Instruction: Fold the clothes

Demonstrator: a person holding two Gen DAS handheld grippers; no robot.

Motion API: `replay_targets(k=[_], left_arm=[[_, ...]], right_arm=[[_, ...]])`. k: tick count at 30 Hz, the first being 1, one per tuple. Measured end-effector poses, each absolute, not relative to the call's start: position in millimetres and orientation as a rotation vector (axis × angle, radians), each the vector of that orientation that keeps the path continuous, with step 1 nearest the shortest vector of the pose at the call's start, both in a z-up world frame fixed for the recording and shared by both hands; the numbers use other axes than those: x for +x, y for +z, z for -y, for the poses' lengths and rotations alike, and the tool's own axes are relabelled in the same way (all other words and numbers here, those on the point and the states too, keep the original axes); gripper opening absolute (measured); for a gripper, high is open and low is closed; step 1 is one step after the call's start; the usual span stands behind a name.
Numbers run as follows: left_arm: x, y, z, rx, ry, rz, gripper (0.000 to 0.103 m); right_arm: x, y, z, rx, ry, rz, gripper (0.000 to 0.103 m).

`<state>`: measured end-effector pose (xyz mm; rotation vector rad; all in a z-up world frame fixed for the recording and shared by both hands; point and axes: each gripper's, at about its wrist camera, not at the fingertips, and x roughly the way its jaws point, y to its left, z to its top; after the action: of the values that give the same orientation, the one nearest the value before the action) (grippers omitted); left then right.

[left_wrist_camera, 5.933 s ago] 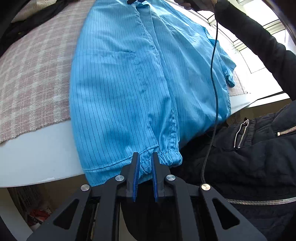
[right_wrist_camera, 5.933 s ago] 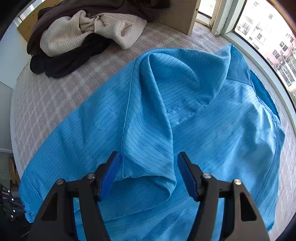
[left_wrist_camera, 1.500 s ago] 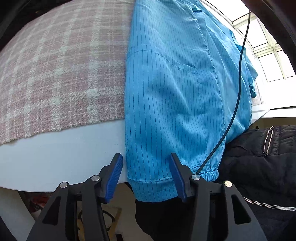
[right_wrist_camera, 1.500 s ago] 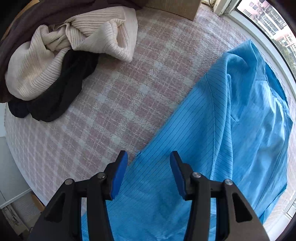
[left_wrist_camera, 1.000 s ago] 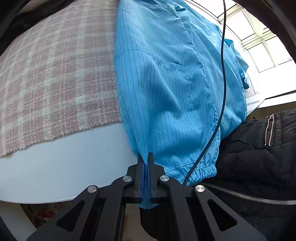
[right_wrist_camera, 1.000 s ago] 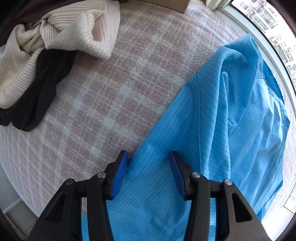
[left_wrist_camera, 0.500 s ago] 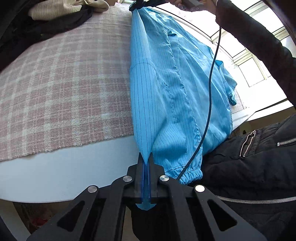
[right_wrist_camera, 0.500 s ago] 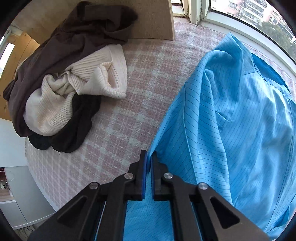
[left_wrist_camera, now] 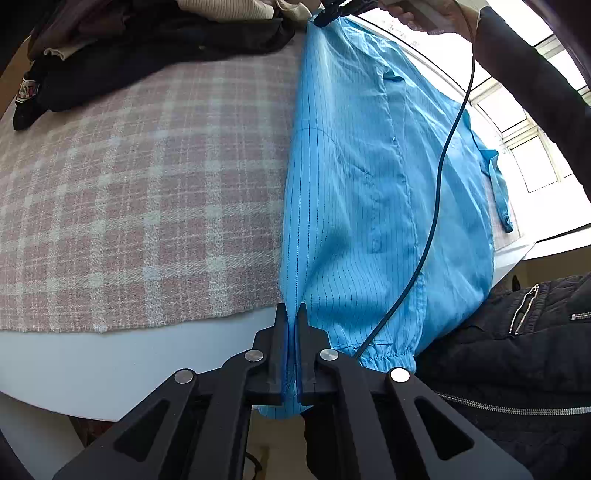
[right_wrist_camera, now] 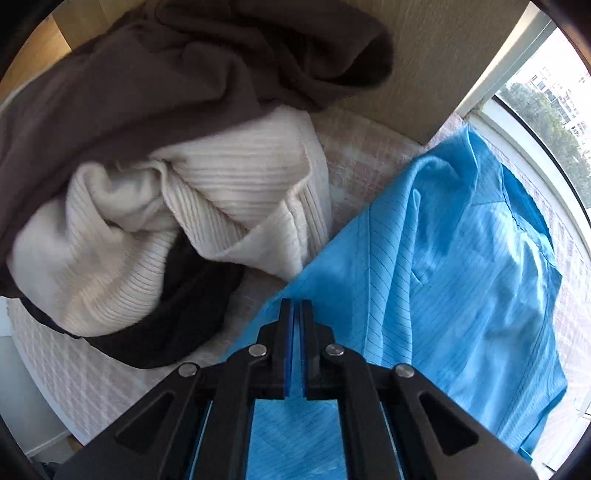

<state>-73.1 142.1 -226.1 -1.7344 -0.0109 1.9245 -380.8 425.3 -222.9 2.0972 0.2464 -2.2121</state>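
A blue pinstriped jacket [left_wrist_camera: 369, 192] lies stretched along the right side of the checked cloth [left_wrist_camera: 147, 192] on the table. My left gripper [left_wrist_camera: 291, 314] is shut on its left edge near the hem, at the table's front rim. At the far end, my right gripper [left_wrist_camera: 325, 16] holds the same edge, and the fold runs taut and raised between the two. In the right wrist view the right gripper [right_wrist_camera: 296, 306] is shut on the jacket [right_wrist_camera: 461, 277], whose collar lies toward the window.
A pile of clothes sits at the far left: a cream ribbed sweater [right_wrist_camera: 192, 225], a brown garment [right_wrist_camera: 147, 81] and a black one [right_wrist_camera: 177, 317]. A person in a black zipped jacket [left_wrist_camera: 517, 350] stands at the table's right front. A black cable [left_wrist_camera: 443, 155] hangs across the jacket.
Both grippers closed on the jacket's left edge about a second ago. They have since lifted it and pulled it taut, and the right gripper has moved farther toward the clothes pile.
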Motion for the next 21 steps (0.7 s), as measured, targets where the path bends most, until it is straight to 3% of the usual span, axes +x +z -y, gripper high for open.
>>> replay_targets(k=[4, 6, 8, 9, 14, 21], left_arm=[[-71.0, -217.3, -145.6, -1.685, 1.909, -0.037, 0.009], [-68.9, -211.3, -148.8, -1.652, 1.901, -0.063, 0.008], [-66.7, -205.3, -151.9, -1.619, 1.891, -0.088, 0.007], [-65.7, -202.3, -153.5, -1.602, 1.887, -0.101, 0.007], [-60.4, -187.2, -161.4, -1.520, 1.861, -0.164, 0.008], [-51.3, -235.1, -156.1, -1.639, 1.817, -0.245, 0.005]], right_arm=[[-362.3, -209.4, -444.7, 2.040, -2.251, -0.260, 0.004], [-346.0, -179.4, -460.5, 1.934, -2.332, -0.224, 0.011], [-320.4, -154.8, -476.0, 1.816, -2.359, -0.116, 0.029], [-304.1, -150.5, -480.1, 1.775, -2.334, -0.087, 0.033], [-247.9, -202.6, -463.0, 1.902, -2.144, -0.296, 0.033], [-240.4, -227.6, -472.3, 1.927, -2.183, -0.284, 0.032]])
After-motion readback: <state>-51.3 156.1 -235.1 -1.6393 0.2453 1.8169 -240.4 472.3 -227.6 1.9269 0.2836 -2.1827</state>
